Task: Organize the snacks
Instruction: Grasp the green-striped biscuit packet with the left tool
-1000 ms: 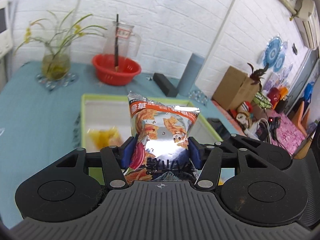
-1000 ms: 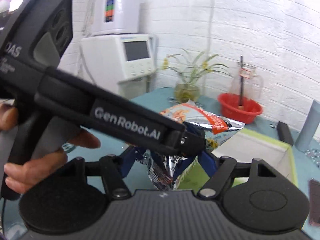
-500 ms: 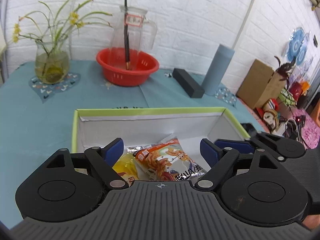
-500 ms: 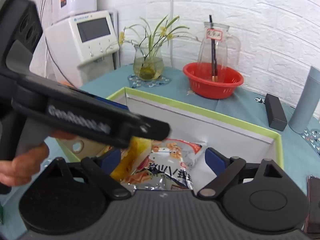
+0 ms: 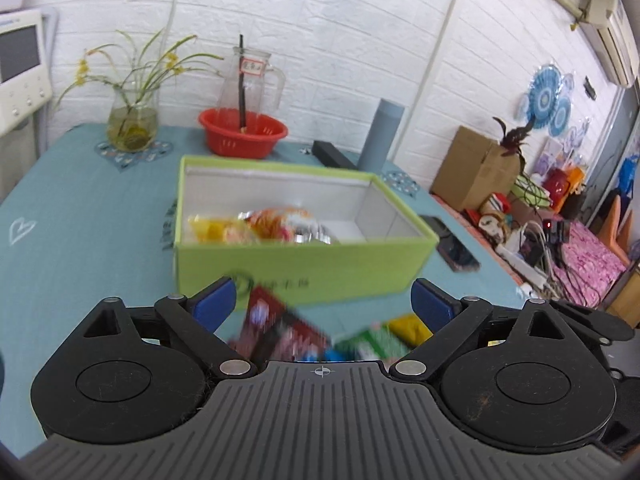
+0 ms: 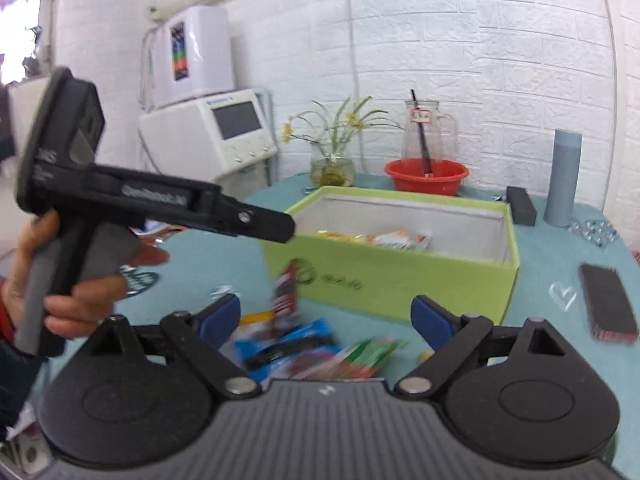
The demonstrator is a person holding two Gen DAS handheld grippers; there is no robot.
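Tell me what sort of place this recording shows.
Probably a lived-in home room: a teal-clothed table with a glass vase of yellow flowers, a wall air conditioner, and cluttered cardboard box.

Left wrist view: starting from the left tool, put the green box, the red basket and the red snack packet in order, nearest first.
1. Red snack packet: on the table right before the left tool, toward its left finger.
2. Green box: middle of the table, behind the packet.
3. Red basket: beyond the box, by the wall.

White painted brick wall (image 5: pixel 328 20), teal cloth-covered table (image 5: pixel 80 216), white wall-mounted air conditioner (image 5: pixel 610 36) upper right, possibly window (image 6: pixel 20 32) far left, daylight.
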